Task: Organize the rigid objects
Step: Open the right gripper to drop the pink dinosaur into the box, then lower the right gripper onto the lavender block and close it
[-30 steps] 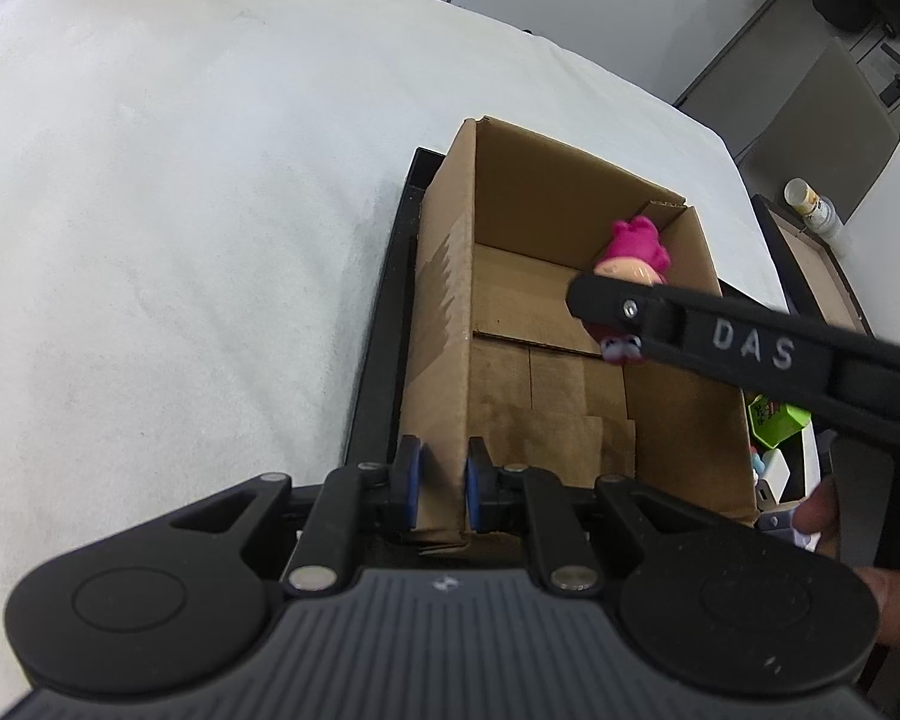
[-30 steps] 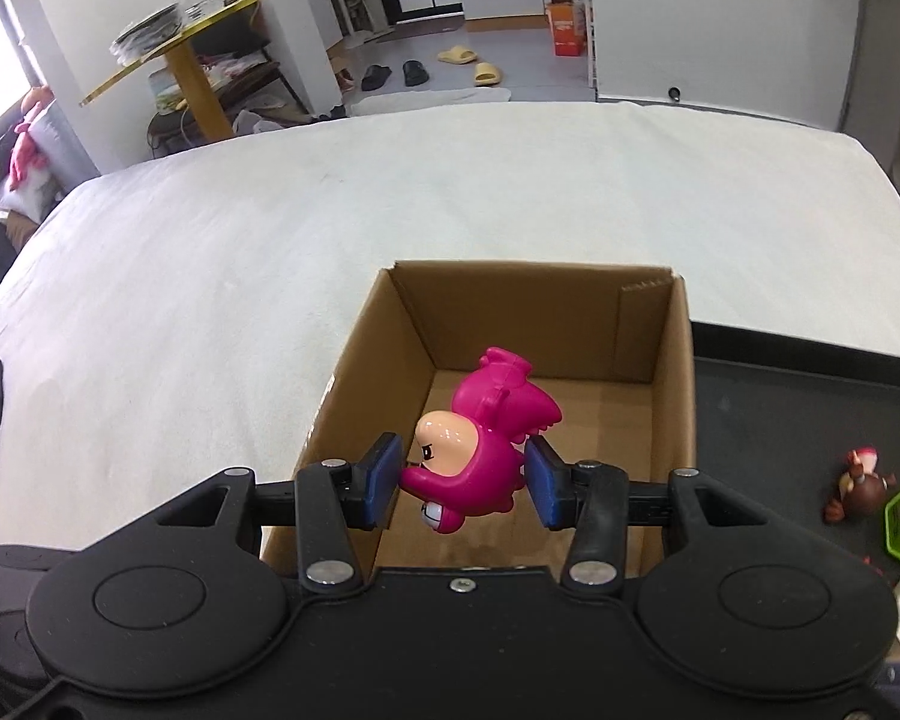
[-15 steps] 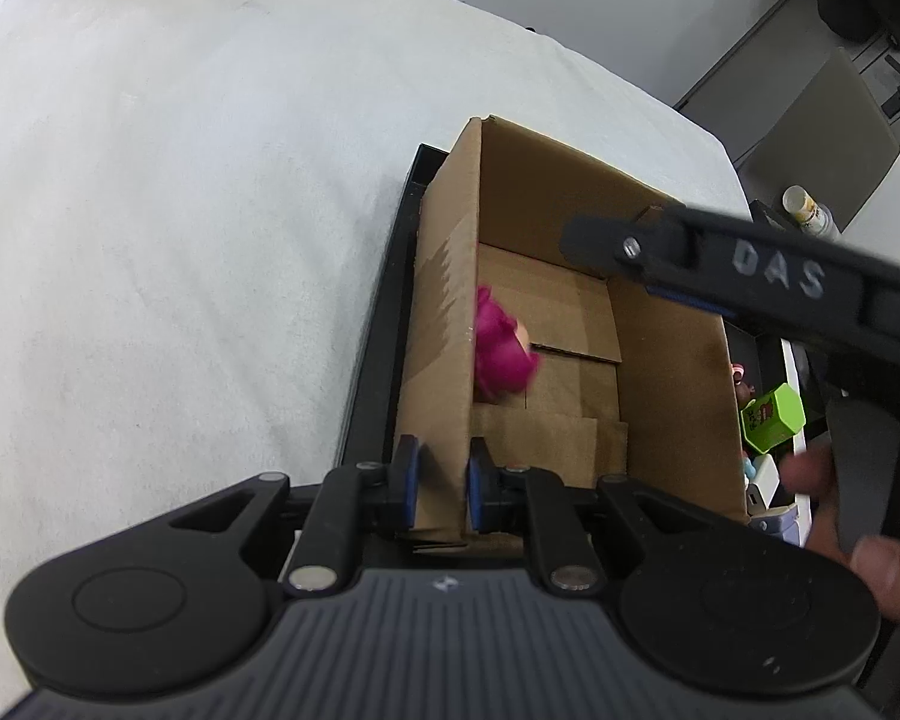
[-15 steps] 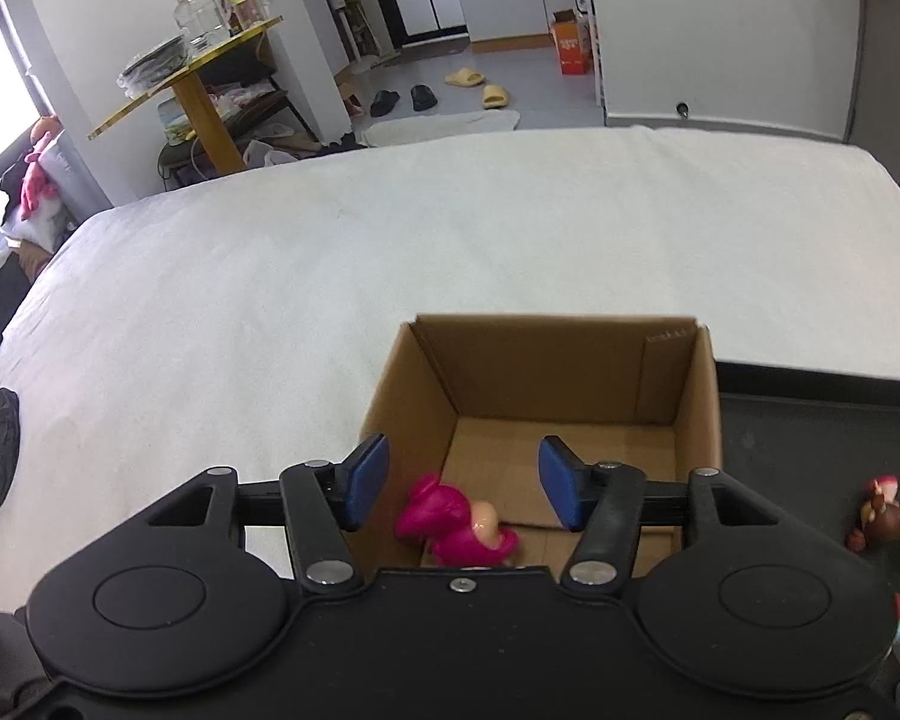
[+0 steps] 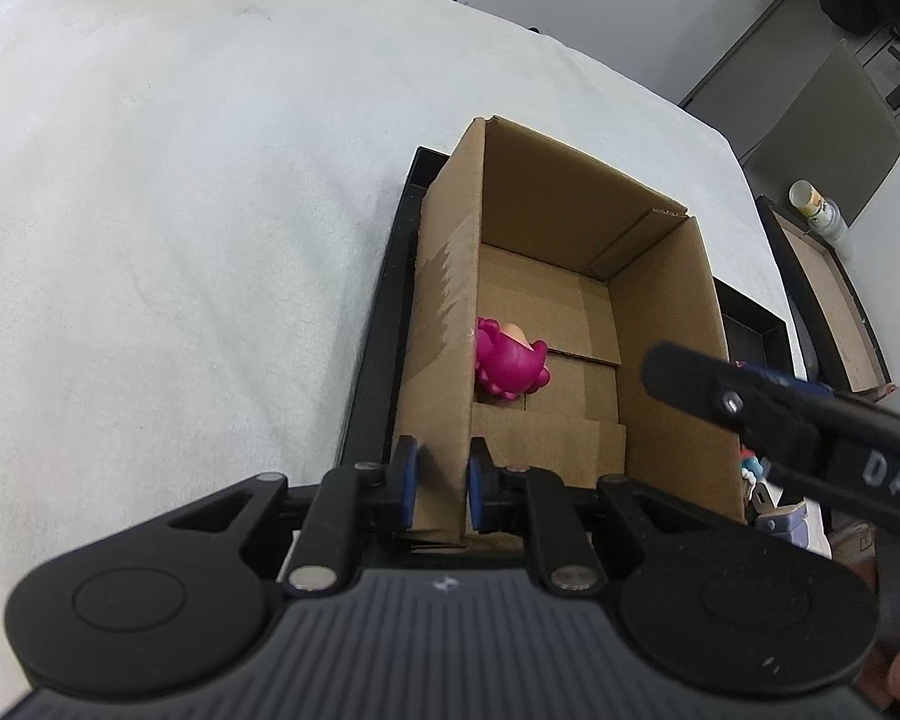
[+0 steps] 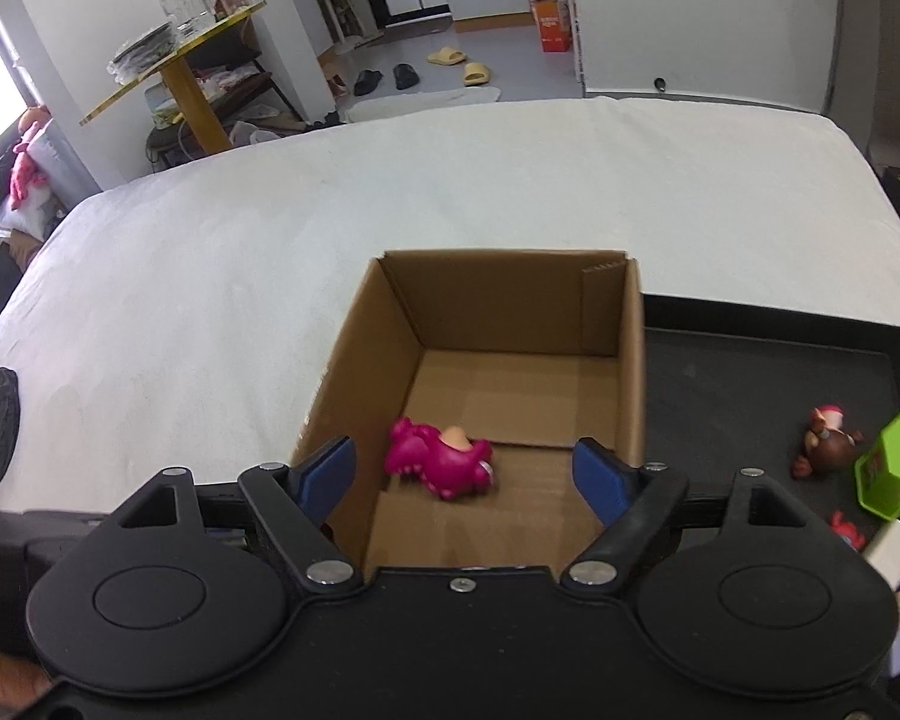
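Observation:
An open cardboard box (image 5: 660,324) (image 6: 354,384) stands on a black tray (image 5: 372,360) (image 6: 768,372). A pink toy figure (image 5: 507,360) (image 6: 441,465) lies on the box floor by the left wall. My left gripper (image 5: 438,483) is shut on the box's near left wall. My right gripper (image 6: 471,474) is open and empty above the box's near edge; its arm shows in the left wrist view (image 5: 810,420).
On the tray right of the box lie a brown figure (image 6: 825,441), a green block (image 6: 894,474) and a small red toy (image 6: 849,531). White cloth (image 5: 180,210) covers the table. A second tray (image 5: 828,294) sits far right.
My right gripper opened and dropped the pink figure into the box, then drew back and widened. The figure came to rest on the box floor. My left gripper kept its grip.

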`<state>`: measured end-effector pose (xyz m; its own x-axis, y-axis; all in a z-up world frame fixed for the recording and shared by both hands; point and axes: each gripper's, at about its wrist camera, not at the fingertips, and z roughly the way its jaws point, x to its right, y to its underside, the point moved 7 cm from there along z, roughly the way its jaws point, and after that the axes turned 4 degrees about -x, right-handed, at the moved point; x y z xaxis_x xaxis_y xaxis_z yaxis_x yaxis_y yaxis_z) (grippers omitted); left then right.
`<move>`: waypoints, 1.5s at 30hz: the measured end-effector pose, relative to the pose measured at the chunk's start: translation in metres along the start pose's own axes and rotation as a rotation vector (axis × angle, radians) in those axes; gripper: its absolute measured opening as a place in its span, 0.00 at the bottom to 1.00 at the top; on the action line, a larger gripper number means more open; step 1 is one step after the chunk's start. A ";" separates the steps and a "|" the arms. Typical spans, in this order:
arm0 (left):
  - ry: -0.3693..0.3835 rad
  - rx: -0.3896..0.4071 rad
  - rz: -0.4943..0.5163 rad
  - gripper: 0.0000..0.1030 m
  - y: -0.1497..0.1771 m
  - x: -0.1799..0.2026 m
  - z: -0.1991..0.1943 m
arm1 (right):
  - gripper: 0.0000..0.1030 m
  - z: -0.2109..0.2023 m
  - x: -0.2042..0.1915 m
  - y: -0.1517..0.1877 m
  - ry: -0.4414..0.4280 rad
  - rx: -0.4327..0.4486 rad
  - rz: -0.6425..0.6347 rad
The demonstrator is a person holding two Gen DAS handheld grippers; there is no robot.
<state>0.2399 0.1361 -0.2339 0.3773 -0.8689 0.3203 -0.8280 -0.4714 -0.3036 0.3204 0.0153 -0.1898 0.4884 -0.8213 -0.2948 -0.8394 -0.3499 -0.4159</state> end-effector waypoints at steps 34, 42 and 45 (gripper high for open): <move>-0.078 0.030 0.013 0.13 -0.020 0.009 0.002 | 0.87 -0.049 0.097 0.045 0.162 -0.021 0.110; -0.097 0.033 0.021 0.11 -0.019 0.009 0.003 | 0.87 -0.052 0.124 0.061 0.178 -0.036 0.139; -0.097 0.033 0.021 0.12 -0.019 0.008 0.003 | 0.85 -0.052 0.134 0.065 0.180 -0.040 0.149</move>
<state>0.2605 0.1374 -0.2282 0.4001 -0.8883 0.2253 -0.8227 -0.4565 -0.3388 0.3193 -0.1407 -0.2119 0.3107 -0.9311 -0.1910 -0.9096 -0.2329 -0.3441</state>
